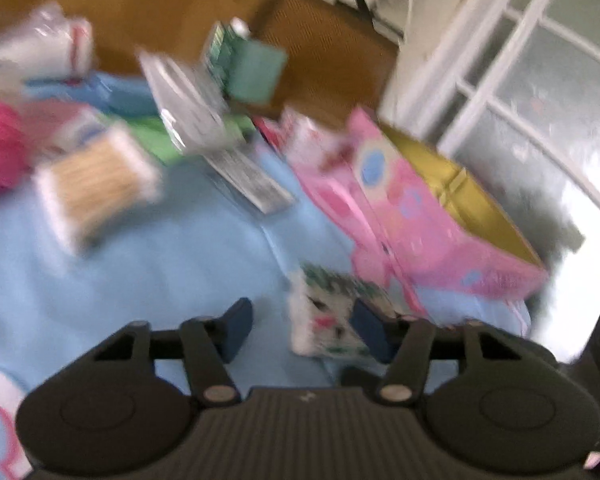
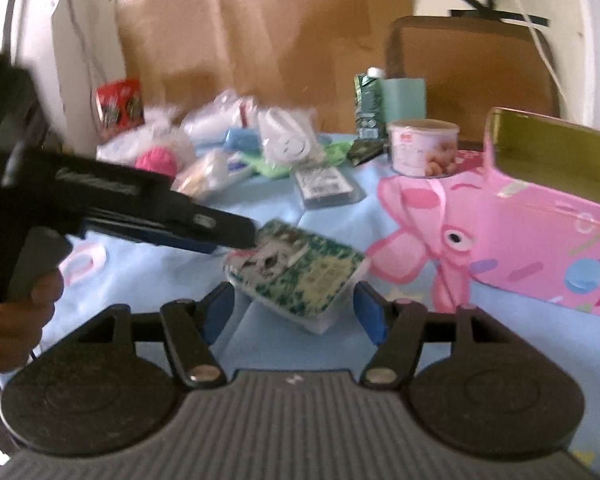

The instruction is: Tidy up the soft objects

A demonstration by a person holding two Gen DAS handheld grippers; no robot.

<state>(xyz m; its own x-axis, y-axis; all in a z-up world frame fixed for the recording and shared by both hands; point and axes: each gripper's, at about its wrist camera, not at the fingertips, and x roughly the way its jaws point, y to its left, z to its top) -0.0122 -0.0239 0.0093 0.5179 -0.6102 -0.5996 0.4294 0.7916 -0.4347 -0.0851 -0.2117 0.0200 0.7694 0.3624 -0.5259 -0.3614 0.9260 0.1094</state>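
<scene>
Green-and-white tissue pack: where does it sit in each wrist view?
Left wrist: tissue pack, bottom centre, against the right finger of the left tongs.
Right wrist: tissue pack, centre, just beyond the right tongs.
Shared landmark: pink box on its right.

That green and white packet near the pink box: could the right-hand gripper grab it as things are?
Probably yes. The packet lies on the blue cloth just ahead of the right gripper, roughly between its open fingers. The left gripper already touches its far edge and might get in the way.
</scene>
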